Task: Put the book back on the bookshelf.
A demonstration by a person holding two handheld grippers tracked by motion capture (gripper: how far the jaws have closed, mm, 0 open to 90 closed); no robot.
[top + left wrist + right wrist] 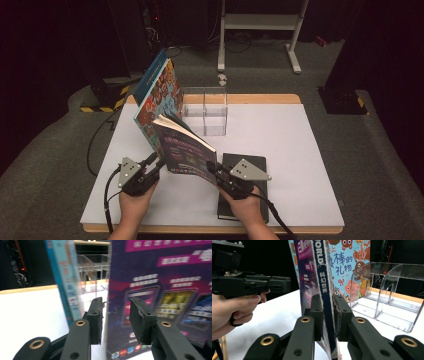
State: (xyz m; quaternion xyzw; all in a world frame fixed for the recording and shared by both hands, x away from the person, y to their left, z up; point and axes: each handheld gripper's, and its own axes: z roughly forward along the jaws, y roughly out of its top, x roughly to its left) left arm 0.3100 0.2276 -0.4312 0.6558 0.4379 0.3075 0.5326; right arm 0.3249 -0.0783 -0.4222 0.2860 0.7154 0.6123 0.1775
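Note:
A dark purple magazine (186,150) stands upright on the white table (295,150). My right gripper (211,167) is shut on its blue spine (323,282) low down; in the right gripper view both pads (316,312) press it. Behind it a large colourful picture book (159,97) leans upright, also seen as a bright cover (347,262) and a blue edge (66,282). My left gripper (158,163) is open at the magazine's other edge (111,302), which sits in the gap between its jaws untouched. A hand holds that gripper (278,284).
A clear acrylic divider rack (206,112) stands just behind the books, near the right gripper's side (387,292). A black book (250,157) lies flat under my right hand. The white table has wooden edges; dark floor and a metal stand lie beyond.

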